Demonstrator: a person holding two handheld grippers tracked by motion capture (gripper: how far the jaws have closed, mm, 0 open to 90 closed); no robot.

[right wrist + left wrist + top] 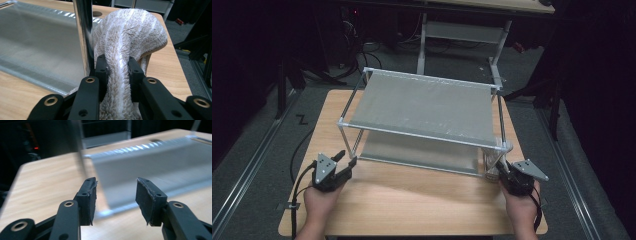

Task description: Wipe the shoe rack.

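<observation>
While the right hand-held gripper [117,72] clamped the towel [130,32] at lower right, the left hand-held gripper [116,195] stood open, empty, at lower left.

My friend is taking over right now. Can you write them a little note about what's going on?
Right gripper: jaws shut on a towel beside the rack's near right post.
Left gripper: jaws open, nothing between them, by the rack's near left corner.
Rack stands on the table.
Done: towel gripped.
Left: probably free the towel from the post or wipe with it; I can't tell which.
</observation>
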